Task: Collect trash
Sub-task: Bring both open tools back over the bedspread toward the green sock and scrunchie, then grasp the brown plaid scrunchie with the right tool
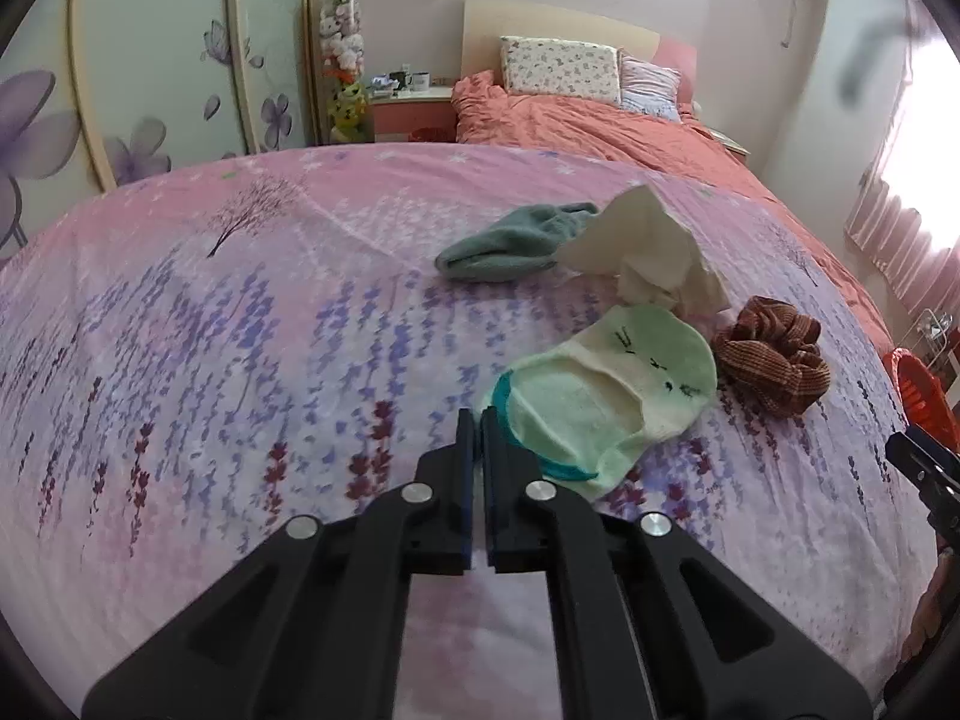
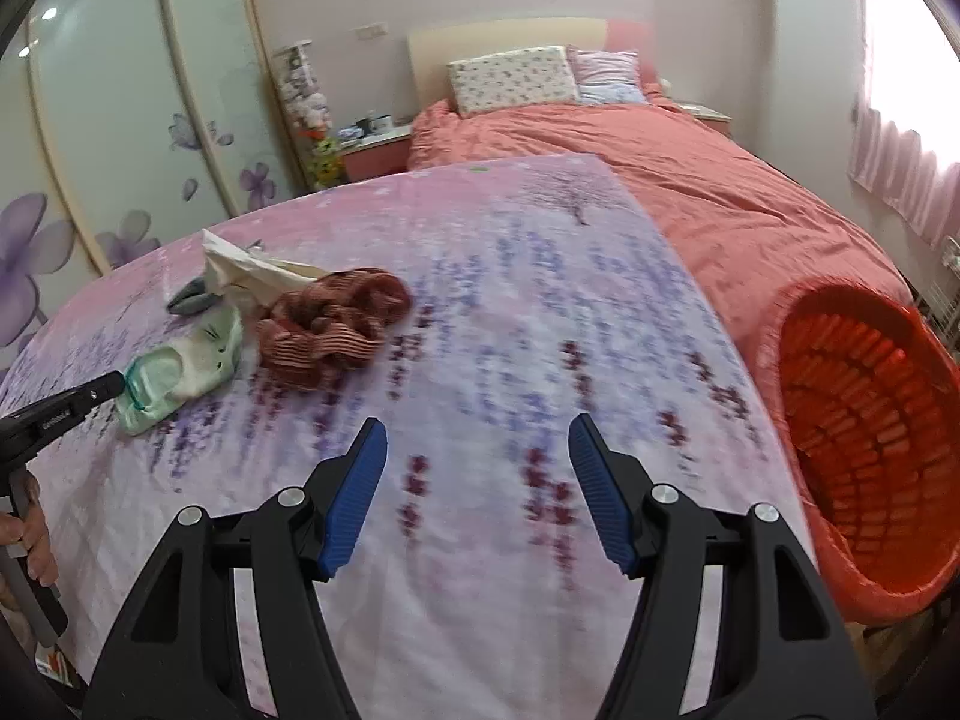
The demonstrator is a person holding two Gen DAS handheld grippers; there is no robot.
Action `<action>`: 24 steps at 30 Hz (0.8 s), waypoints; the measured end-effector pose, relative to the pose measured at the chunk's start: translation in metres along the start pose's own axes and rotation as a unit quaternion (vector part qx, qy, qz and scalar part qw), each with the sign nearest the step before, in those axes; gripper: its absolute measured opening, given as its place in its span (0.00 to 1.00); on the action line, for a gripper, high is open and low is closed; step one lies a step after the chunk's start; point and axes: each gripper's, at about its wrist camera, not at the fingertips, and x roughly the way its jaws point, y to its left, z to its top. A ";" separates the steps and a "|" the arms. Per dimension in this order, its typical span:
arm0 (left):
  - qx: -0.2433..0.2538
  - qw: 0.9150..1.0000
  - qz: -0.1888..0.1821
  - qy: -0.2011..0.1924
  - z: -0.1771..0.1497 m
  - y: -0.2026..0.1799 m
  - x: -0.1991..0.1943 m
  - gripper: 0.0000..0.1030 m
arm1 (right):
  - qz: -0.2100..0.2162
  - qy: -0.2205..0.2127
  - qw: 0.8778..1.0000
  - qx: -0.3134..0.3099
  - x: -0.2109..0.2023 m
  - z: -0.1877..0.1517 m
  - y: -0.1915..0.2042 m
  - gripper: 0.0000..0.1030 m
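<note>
Your left tool (image 1: 478,420) points down toward the bed, jaws pressed together beside the teal-edged cuff of the green sock (image 1: 606,402). Whether any fabric is caught between them, you cannot tell; the right wrist view shows the tip at the cuff but blurs the contact. The sock's long axis runs from the cuff near you to the toe, angled away toward the brown scrunchie (image 1: 774,360), which lies just beside it.

Your right tool (image 2: 477,450) hangs over bare floral bedsheet (image 2: 510,312), jaws spread and nothing between them.

Beyond the sock, the crumpled white tissue (image 1: 648,252) lies against it, peak pointing up and away. The grey sock (image 1: 510,243) lies beside it, partly overlapped.

The red basket (image 2: 864,420) sits at the bed's right edge, mouth tipped toward you, its lower rim cut off.
</note>
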 end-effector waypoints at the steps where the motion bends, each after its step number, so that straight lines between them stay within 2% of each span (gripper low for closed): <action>1: -0.003 1.000 0.000 -0.002 0.000 0.001 -0.002 0.16 | 0.003 0.000 1.000 -0.002 0.002 0.002 0.005 0.62; 2: -0.003 1.000 -0.004 -0.004 0.000 0.002 -0.003 0.24 | 0.007 0.000 1.000 -0.001 0.004 0.004 0.008 0.62; 3: 0.000 1.000 -0.007 -0.008 0.000 0.000 -0.006 0.42 | 0.013 0.001 1.000 0.001 0.007 0.006 0.011 0.62; 4: 0.007 1.000 -0.005 -0.014 0.000 -0.003 -0.008 0.52 | 0.018 0.002 1.000 0.002 0.012 0.009 0.015 0.62; 7: 0.030 0.999 0.000 -0.019 0.005 -0.019 -0.006 0.54 | 0.026 0.007 1.000 0.011 0.026 0.018 0.024 0.67; 11: 0.034 0.999 -0.005 -0.015 0.009 -0.025 0.001 0.61 | 0.035 0.016 0.999 0.031 0.046 0.029 0.033 0.67; 15: 0.042 0.999 -0.003 -0.009 0.009 -0.032 0.009 0.71 | 0.022 0.029 0.999 0.033 0.066 0.037 0.043 0.67; 17: 0.047 0.999 0.000 -0.004 0.009 -0.036 0.015 0.75 | 0.023 0.042 0.998 0.026 0.072 0.036 0.046 0.54; 18: 0.048 0.999 0.002 -0.001 0.009 -0.037 0.018 0.76 | 0.035 0.044 0.998 0.026 0.071 0.035 0.047 0.34; 19: 0.048 0.999 0.003 0.002 0.009 -0.038 0.020 0.77 | 0.036 0.042 0.998 0.025 0.069 0.034 0.046 0.25; 20: 0.048 0.999 0.004 0.005 0.008 -0.038 0.022 0.77 | 0.030 0.036 0.999 0.020 0.064 0.033 0.045 0.22; 21: 0.047 0.999 0.003 0.010 0.009 -0.039 0.025 0.77 | 0.024 0.031 0.999 0.014 0.060 0.031 0.044 0.15; 24: 0.042 0.999 -0.004 0.016 0.008 -0.039 0.028 0.78 | 0.000 0.022 1.000 0.004 0.046 0.025 0.034 0.13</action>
